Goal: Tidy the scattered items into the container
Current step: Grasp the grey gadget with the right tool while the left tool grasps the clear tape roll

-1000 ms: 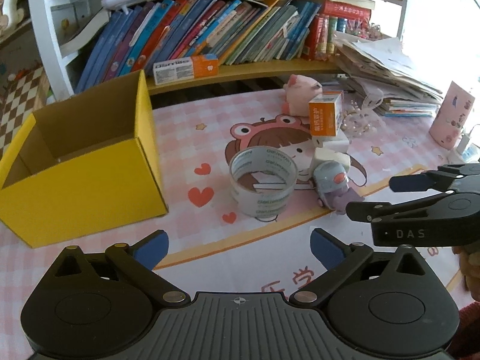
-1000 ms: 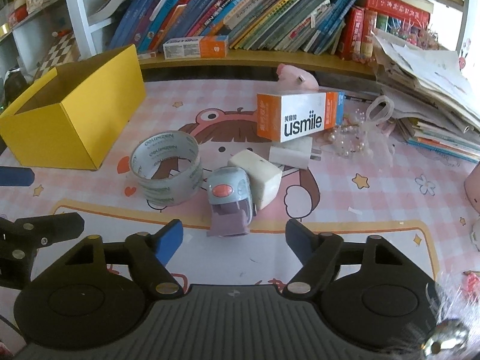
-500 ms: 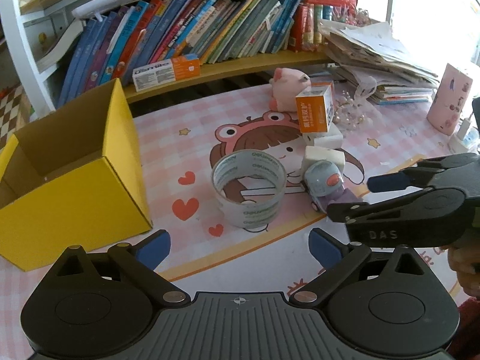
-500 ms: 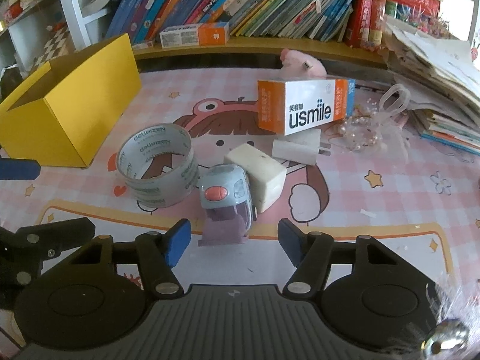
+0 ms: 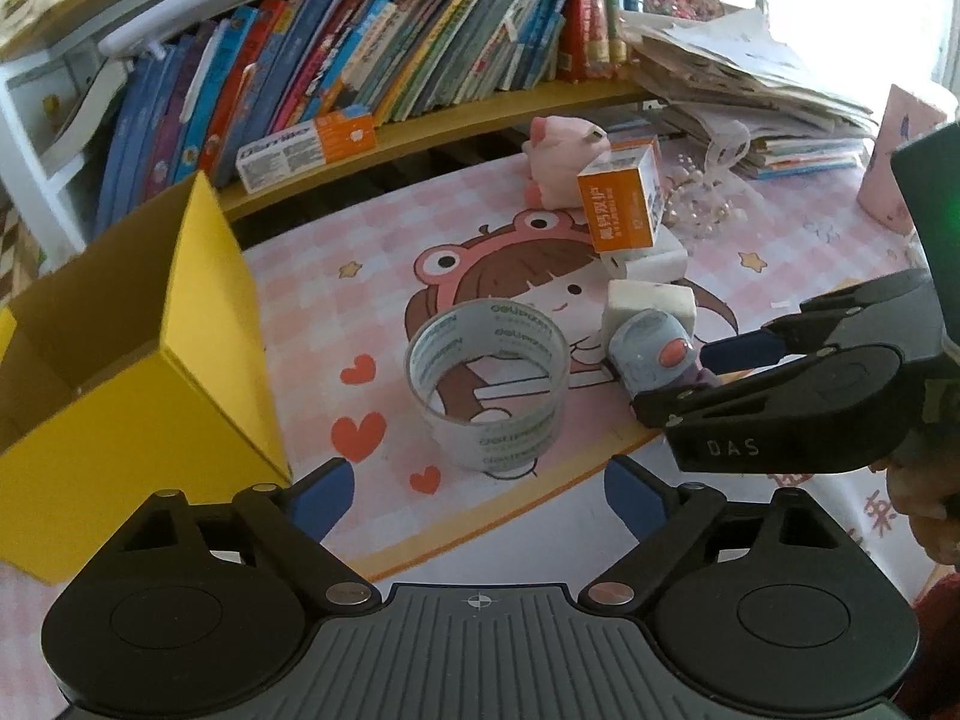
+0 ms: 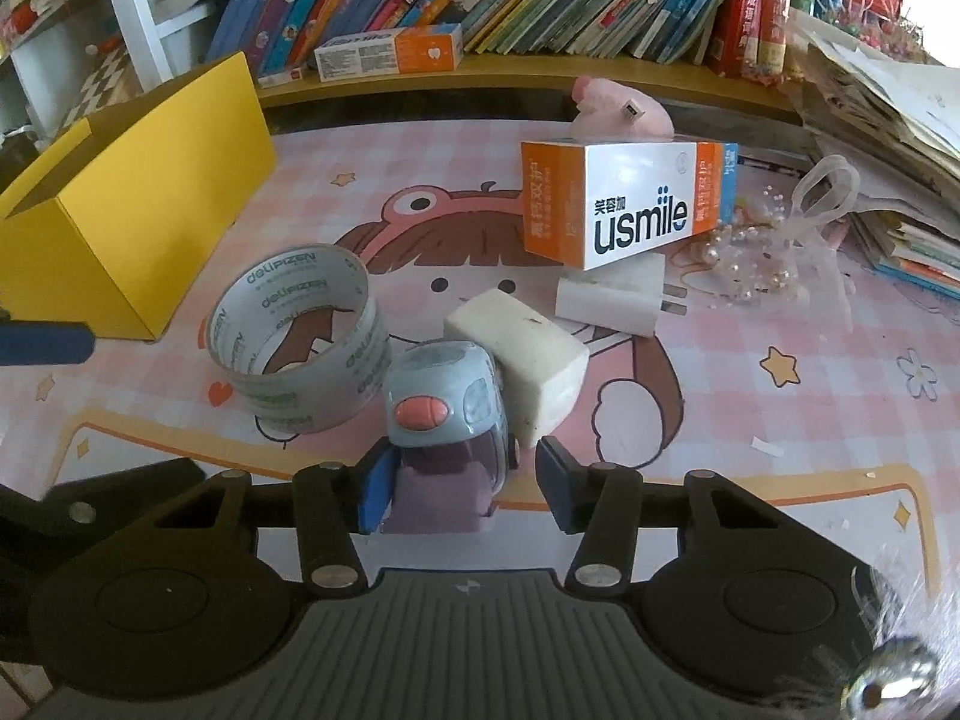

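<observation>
The yellow box (image 5: 138, 324) stands open-topped at the left of the pink mat (image 6: 750, 420), and the part of its inside that shows holds nothing; the things to tidy lie apart from it in the middle of the mat. The tape roll (image 6: 300, 339) is printed "deliPIZEN", the orange and white carton (image 6: 630, 210) reads "usmile", and beside them lie two white blocks (image 6: 522, 354) and a small blue toy (image 6: 447, 405). The left gripper (image 5: 480, 489) is wide and closing with nothing between its jaws, just short of the tape roll, while the right gripper (image 6: 462, 489), marked "DAS", is narrowing around the toy, its left pad seemingly touching and its right pad still clear.
</observation>
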